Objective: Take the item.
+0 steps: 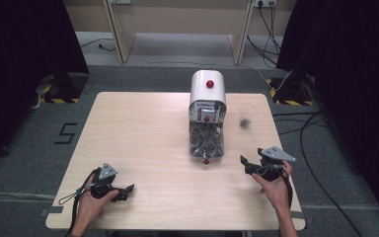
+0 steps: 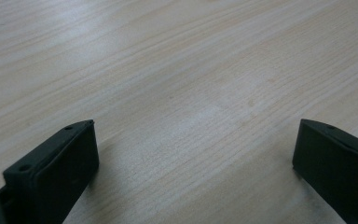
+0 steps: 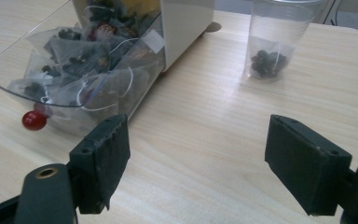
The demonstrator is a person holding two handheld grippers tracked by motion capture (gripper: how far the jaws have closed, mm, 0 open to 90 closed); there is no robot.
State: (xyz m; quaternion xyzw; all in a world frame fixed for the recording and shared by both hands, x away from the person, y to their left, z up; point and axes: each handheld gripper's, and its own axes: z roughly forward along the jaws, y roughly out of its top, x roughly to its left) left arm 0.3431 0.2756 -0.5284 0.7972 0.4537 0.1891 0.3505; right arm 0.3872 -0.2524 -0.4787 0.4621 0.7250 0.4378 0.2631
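Observation:
A white dispenser (image 1: 208,89) with a red knob stands at the table's far middle. Its clear drawer (image 1: 206,143) is pulled out toward me, full of several tea bags (image 3: 74,70), with a small red knob (image 3: 33,120) on its front. Right of it stands a clear plastic cup (image 1: 246,116) with one tea bag (image 3: 266,61) at the bottom. My right gripper (image 1: 246,166) is held near the table's right front, open and with nothing between its jaws (image 3: 198,135), pointing at the drawer and the cup. My left gripper (image 1: 128,191) rests low at the left front, open over bare wood (image 2: 193,135).
The light wooden table (image 1: 143,128) has bare surface on its left half and along the front. Cables lie on the grey floor to the right (image 1: 321,148). Dark curtains hang on both sides, and wooden desk legs (image 1: 121,34) stand behind the table.

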